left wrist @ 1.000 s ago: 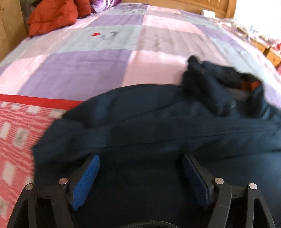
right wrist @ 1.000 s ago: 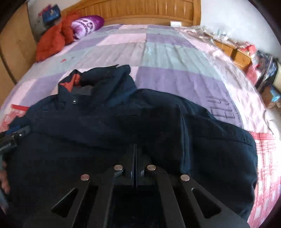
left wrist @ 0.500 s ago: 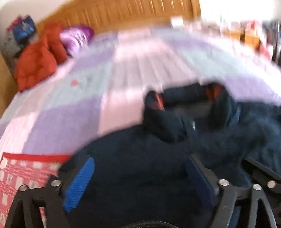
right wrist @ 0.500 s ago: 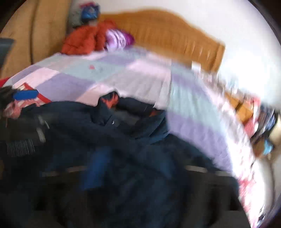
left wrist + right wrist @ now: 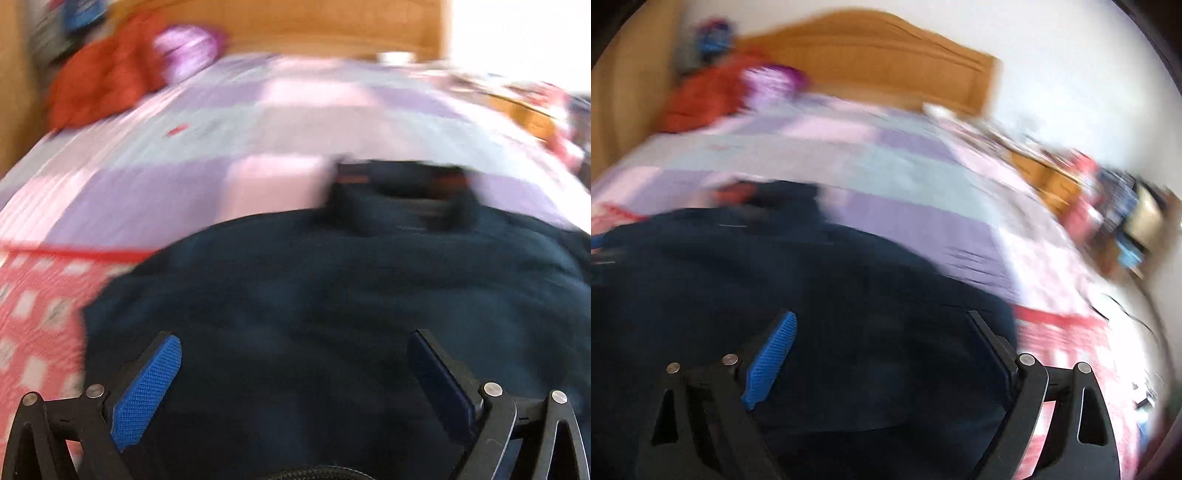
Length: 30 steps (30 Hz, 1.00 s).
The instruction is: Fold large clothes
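Observation:
A large dark navy jacket (image 5: 332, 277) lies spread on the bed, its collar with orange lining (image 5: 399, 192) at the far end. In the left wrist view my left gripper (image 5: 291, 336) hovers over the jacket's near part, jaws opening wide, with only cloth beneath and nothing pinched between the blue pads (image 5: 147, 391). The right wrist view shows the same jacket (image 5: 775, 277) under my right gripper (image 5: 881, 314), which stands open above the cloth near the jacket's right edge. Both views are motion-blurred.
The bed has a purple, pink and pale green patchwork quilt (image 5: 258, 122) and a red-and-white checked cover (image 5: 33, 325) near the front. A red garment (image 5: 103, 85) and purple pillow (image 5: 188, 48) lie by the wooden headboard (image 5: 314, 26). A cluttered nightstand (image 5: 1052, 181) stands at the right.
My right gripper was shut on the jacket and has let go, its jaws now wide. Both grippers have risen and swung, and the left jaws have spread further.

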Motion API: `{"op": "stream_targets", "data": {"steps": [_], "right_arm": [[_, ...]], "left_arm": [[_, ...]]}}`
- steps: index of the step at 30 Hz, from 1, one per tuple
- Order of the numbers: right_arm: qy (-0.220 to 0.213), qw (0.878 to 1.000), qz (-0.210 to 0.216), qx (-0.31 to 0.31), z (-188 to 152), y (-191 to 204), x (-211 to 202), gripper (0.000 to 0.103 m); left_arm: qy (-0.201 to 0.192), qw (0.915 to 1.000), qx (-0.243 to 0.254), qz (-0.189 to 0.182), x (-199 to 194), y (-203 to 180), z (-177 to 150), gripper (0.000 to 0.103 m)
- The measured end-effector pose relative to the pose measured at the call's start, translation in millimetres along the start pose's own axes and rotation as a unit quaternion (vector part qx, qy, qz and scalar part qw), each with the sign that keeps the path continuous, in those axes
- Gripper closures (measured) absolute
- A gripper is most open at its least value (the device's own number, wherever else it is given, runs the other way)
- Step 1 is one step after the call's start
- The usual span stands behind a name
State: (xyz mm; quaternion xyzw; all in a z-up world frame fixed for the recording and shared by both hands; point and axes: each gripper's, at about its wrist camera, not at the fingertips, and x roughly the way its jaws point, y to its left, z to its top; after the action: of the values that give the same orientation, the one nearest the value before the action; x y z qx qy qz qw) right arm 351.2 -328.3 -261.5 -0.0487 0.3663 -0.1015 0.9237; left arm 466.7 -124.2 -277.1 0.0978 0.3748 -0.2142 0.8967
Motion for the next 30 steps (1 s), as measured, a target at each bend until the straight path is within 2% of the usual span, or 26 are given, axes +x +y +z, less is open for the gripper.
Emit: {"op": "stream_targets", "data": {"steps": [1, 2, 3, 4, 6, 7, 8, 9, 10, 13, 14, 15, 18, 20, 22, 25, 27, 30], "right_arm": [[0.004, 1.000, 0.014, -0.023, -3, 17, -1, 0.010], [0.018, 0.998, 0.024, -0.052, -8, 35, 4, 0.010], [0.046, 0.996, 0.021, -0.072, -19, 46, 12, 0.010], [0.062, 0.995, 0.017, -0.070, -26, 43, 18, 0.014], [0.079, 0.996, 0.014, -0.025, -45, 8, 21, 0.025], [0.071, 0.997, 0.017, 0.003, -52, -13, 12, 0.040], [0.069, 0.998, 0.001, 0.009, -58, -25, 3, 0.051], [0.074, 0.997, -0.022, 0.008, -63, -35, -4, 0.051], [0.087, 0.995, -0.056, 0.014, -69, -45, -9, 0.046], [0.082, 0.993, -0.046, 0.071, -80, -57, -35, 0.046], [0.079, 0.993, -0.042, 0.072, -82, -49, -39, 0.046], [0.083, 0.995, -0.013, 0.061, -85, -27, -43, 0.046], [0.118, 0.992, 0.051, -0.009, -102, 36, -46, 0.046], [0.113, 0.992, 0.036, -0.050, -114, 54, -51, 0.046], [0.118, 0.993, 0.021, -0.008, -124, 27, -55, 0.046], [0.143, 0.983, -0.048, 0.109, -151, -61, -68, 0.046], [0.157, 0.974, -0.092, 0.132, -168, -99, -84, 0.046], [0.176, 0.967, -0.105, 0.150, -183, -120, -106, 0.043]], "left_arm": [[0.002, 0.9992, 0.037, -0.013, 1, -21, -7, 0.002], [0.016, 0.9967, 0.079, -0.009, 9, -38, -16, 0.002], [0.028, 0.9932, 0.113, 0.001, 16, -45, -28, 0.002], [0.029, 0.9917, 0.125, 0.001, 20, -41, -33, 0.001], [0.036, 0.9935, 0.108, -0.004, 20, -18, -43, 0.000], [0.042, 0.9950, 0.090, 0.004, 17, -1, -45, 0.000], [0.047, 0.9958, 0.077, 0.017, 13, 16, -49, 0.000], [0.052, 0.9959, 0.070, 0.027, 9, 26, -52, 0.000], [0.060, 0.9960, 0.059, 0.031, 3, 38, -56, 0.000], [0.070, 0.9971, 0.021, 0.023, -11, 48, -68, 0.001], [0.074, 0.9971, 0.007, 0.012, -15, 42, -74, 0.001], [0.078, 0.9969, 0.003, 0.001, -18, 32, -81, 0.001], [0.103, 0.9937, 0.035, -0.028, -18, -5, -103, 0.001], [0.099, 0.9919, 0.078, -0.017, -25, -24, -115, 0.001], [0.091, 0.9924, 0.081, -0.015, -33, -14, -121, 0.001], [0.107, 0.9938, 0.028, 0.005, -38, 32, -128, 0.000], [0.118, 0.9922, 0.000, 0.041, -43, 60, -132, 0.000], [0.136, 0.9869, -0.033, 0.081, -53, 90, -142, 0.001]]}}
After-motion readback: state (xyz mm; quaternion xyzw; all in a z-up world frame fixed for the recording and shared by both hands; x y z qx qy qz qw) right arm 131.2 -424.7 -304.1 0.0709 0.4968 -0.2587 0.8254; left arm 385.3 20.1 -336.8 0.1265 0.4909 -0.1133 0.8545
